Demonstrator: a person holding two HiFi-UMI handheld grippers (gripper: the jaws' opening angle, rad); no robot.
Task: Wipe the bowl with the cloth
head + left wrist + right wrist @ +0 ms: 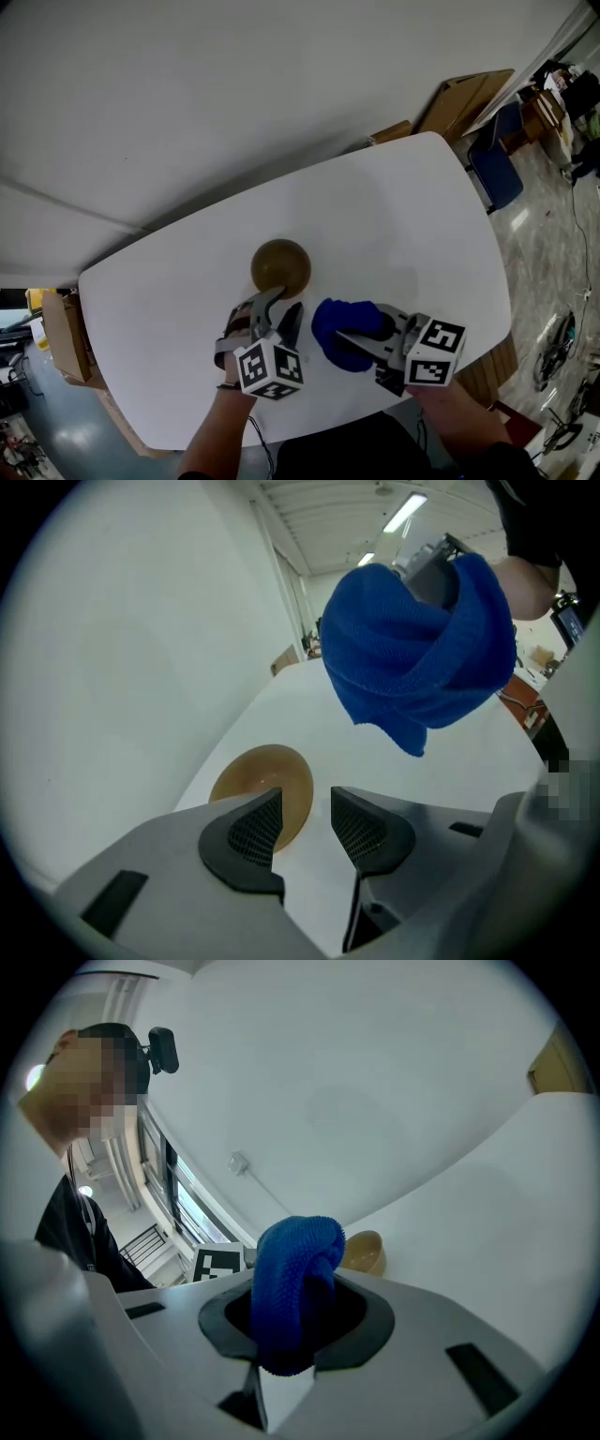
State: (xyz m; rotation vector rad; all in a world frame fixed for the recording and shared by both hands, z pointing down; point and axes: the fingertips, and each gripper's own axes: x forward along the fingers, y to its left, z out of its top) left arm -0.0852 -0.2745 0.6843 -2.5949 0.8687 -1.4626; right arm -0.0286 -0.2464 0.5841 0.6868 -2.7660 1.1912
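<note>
A brown bowl (281,266) stands empty and upright on the white table (403,216). My left gripper (279,309) hovers just in front of the bowl, open, with nothing between its jaws. In the left gripper view the bowl (265,788) lies just past the left jaw of that gripper (307,810), and the blue cloth (417,658) hangs above to the right. My right gripper (361,339) is shut on the bunched blue cloth (345,330), to the right of the left gripper. The right gripper view has the cloth (295,1279) pinched in the gripper (295,1326), with the bowl (364,1252) beyond.
Cardboard boxes (469,98) and a blue chair (497,164) stand past the table's far right corner. Another cardboard box (64,333) sits on the floor at the left. The white wall (234,84) runs along the table's far side.
</note>
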